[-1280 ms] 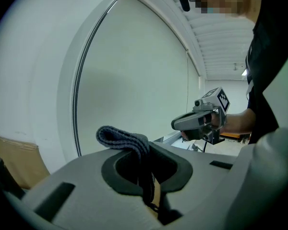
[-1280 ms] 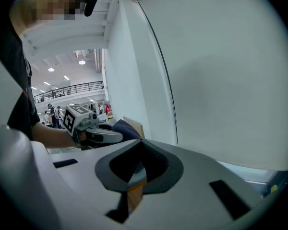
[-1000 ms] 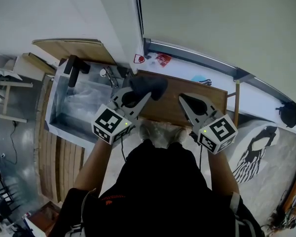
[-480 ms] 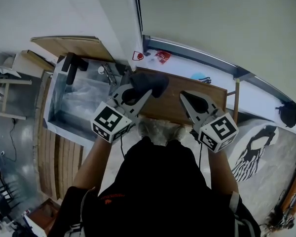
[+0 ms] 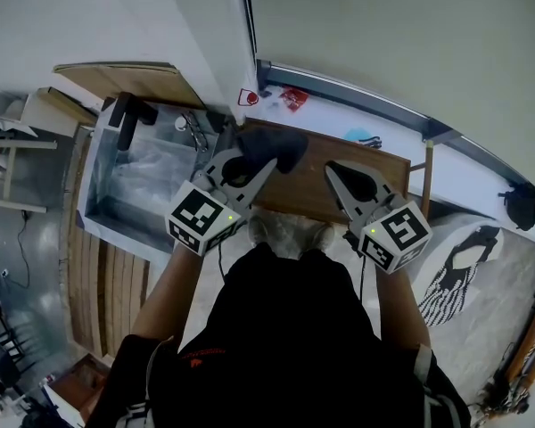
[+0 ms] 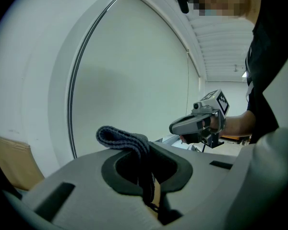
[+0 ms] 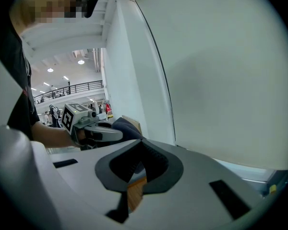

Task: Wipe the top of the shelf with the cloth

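A dark grey cloth (image 5: 269,146) rests on the left end of the brown wooden shelf top (image 5: 379,169). My left gripper (image 5: 254,169) is shut on the cloth. In the left gripper view the cloth (image 6: 122,139) bulges up between the jaws and hangs down through them. My right gripper (image 5: 336,175) hovers over the middle of the shelf top, jaws shut with nothing in them. In the right gripper view, a strip of the wood (image 7: 134,191) shows below the jaws, and the left gripper (image 7: 116,133) with its cloth (image 7: 128,127) is off to the left.
A clear box (image 5: 116,205) stands to the left of the shelf. A pale wall rises right behind it. On the white ledge at the back lie a red packet (image 5: 294,99) and a blue item (image 5: 360,140). A wooden board (image 5: 129,80) leans at far left.
Both grippers have drifted slightly toward the wall. The left one still holds the cloth on the shelf's left end.
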